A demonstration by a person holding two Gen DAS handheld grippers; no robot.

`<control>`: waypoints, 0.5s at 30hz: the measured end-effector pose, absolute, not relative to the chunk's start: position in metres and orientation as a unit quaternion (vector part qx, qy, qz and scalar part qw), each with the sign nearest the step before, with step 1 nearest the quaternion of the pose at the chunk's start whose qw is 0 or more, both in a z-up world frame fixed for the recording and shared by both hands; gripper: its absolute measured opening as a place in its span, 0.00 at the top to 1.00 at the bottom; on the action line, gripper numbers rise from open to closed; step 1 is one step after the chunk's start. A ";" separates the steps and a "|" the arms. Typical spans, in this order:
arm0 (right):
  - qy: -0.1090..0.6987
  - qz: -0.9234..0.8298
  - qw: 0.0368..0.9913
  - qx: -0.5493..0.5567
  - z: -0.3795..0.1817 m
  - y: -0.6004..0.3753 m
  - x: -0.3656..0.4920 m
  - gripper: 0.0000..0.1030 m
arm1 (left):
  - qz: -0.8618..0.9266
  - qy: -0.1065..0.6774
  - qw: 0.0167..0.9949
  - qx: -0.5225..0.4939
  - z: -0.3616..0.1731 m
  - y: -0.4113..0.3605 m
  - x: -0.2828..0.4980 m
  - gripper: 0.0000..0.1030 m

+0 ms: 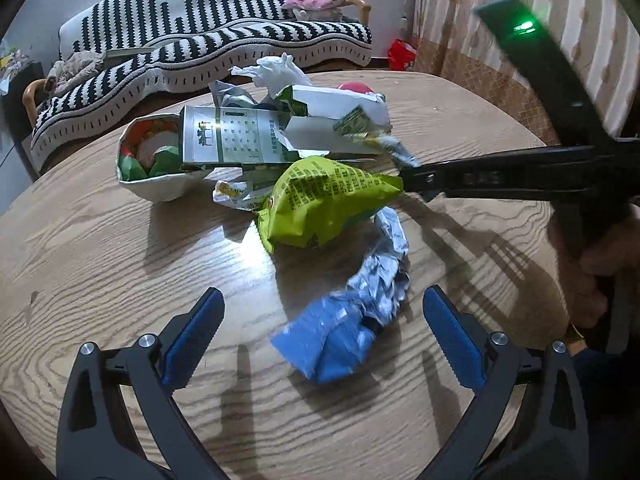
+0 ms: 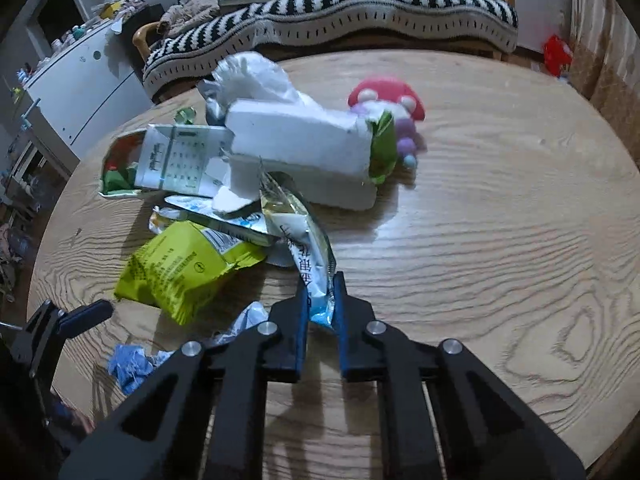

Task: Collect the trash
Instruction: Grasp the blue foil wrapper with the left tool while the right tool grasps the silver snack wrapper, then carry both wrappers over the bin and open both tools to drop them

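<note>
Between the wide-spread jaws of the left gripper (image 1: 322, 328), a crumpled blue and silver wrapper (image 1: 344, 320) lies on the wooden tabletop (image 1: 100, 264), touched by neither pad. Just ahead of it sits a green snack bag (image 1: 320, 204), and beyond that a heap of cartons and a paper bowl (image 1: 148, 160). Across from it, the right gripper (image 2: 322, 308) has its jaws closed on the end of a white and blue wrapper (image 2: 308, 248), which trails forward into the heap. Farther ahead rests a mushroom plush toy (image 2: 386, 98).
</note>
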State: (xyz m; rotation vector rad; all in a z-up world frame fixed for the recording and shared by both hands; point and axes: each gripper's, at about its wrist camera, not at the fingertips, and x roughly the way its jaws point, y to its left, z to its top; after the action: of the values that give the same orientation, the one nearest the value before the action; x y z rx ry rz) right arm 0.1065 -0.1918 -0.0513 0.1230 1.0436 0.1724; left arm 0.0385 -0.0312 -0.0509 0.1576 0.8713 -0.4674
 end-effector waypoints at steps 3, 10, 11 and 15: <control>0.494 0.084 0.863 0.066 -0.048 -0.198 0.103 0.88 | -0.221 0.424 0.874 0.082 -0.056 -0.037 0.044 0.06; 0.488 0.085 0.866 0.066 -0.042 -0.209 0.096 0.88 | -0.233 0.440 0.862 0.096 -0.061 -0.054 0.042 0.56; 0.487 0.083 0.867 0.067 -0.041 -0.213 0.094 0.88 | -0.233 0.441 0.862 0.093 -0.060 -0.054 0.041 0.61; 0.479 0.074 0.872 0.071 -0.034 -0.233 0.081 0.88 | -0.239 0.437 0.862 0.099 -0.053 -0.065 0.034 0.69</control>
State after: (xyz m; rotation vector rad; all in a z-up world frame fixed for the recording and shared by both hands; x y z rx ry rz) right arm 0.0813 -0.2331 -0.0340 0.1481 1.0010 0.1552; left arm 0.0339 -0.0654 -0.0526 0.2082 0.9158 -0.5014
